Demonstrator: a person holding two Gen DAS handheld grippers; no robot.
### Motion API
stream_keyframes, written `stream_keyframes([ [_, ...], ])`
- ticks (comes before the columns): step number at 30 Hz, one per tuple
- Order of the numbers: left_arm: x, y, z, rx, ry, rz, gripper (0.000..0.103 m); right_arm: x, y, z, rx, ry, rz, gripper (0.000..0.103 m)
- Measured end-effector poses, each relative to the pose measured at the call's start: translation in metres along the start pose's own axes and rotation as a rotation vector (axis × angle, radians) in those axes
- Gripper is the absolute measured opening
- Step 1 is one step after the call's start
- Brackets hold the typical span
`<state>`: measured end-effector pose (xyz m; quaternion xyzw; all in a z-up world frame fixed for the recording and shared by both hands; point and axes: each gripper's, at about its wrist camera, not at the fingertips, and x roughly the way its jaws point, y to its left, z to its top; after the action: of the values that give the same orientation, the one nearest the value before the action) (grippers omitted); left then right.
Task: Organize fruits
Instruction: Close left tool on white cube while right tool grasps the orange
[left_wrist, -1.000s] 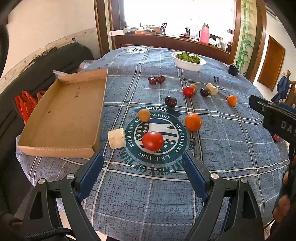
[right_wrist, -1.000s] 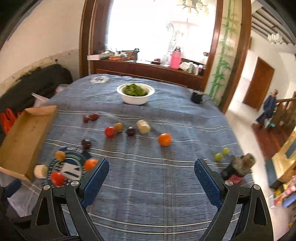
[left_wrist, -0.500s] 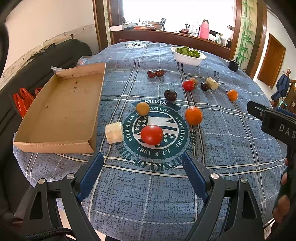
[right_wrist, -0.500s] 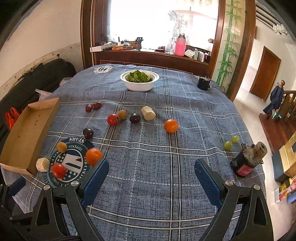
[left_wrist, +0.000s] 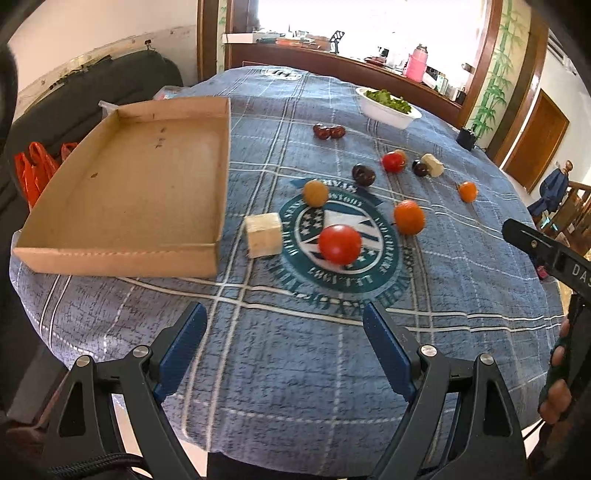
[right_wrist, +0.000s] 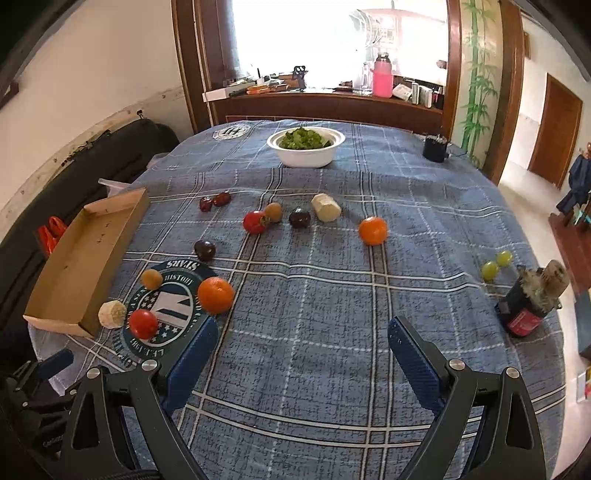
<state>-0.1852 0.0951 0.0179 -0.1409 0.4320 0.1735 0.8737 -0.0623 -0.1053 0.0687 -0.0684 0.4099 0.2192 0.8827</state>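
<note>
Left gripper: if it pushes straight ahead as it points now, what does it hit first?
Probably the red tomato on the printed emblem: it sits roughly centred ahead of the open left gripper. The pale block lies slightly left. Depth is uncertain.

Black hand-held gripper (left_wrist: 286, 347) frames, blue ribbed pads (right_wrist: 415, 367), silver screws, perhaps braided cable.

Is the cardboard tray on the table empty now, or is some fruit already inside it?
Empty. The cardboard tray shows only its bare brown floor with small dark marks; the nearest pieces, like the red tomato, lie outside on the tablecloth.
</note>
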Motion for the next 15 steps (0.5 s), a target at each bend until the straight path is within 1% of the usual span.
stream_keyframes([
  [2,0.003,0.001,-0.001,0.006,0.007,0.006,0.087,0.0,0.002,-0.001,-0.007,-0.004,0.001,0.094],
  [7,0.019,0.005,0.01,-0.002,0.033,-0.008,0.087,0.002,0.01,-0.003,-0.033,0.0,0.052,0.082],
  [9,0.027,0.007,0.018,-0.015,0.042,-0.026,0.082,0.005,0.012,-0.004,-0.038,0.008,0.07,0.078],
  [11,0.036,0.01,0.027,-0.027,0.055,-0.038,0.079,0.01,0.013,-0.004,-0.04,0.026,0.09,0.071],
  [12,0.038,0.011,0.029,-0.029,0.056,-0.042,0.076,0.013,0.013,-0.004,-0.04,0.035,0.1,0.066],
  [13,0.042,0.012,0.032,-0.026,0.058,-0.037,0.076,0.016,0.013,-0.004,-0.037,0.046,0.113,0.062],
  [15,0.05,0.014,0.037,-0.026,0.067,-0.016,0.076,0.022,0.012,-0.004,-0.029,0.067,0.125,0.061],
])
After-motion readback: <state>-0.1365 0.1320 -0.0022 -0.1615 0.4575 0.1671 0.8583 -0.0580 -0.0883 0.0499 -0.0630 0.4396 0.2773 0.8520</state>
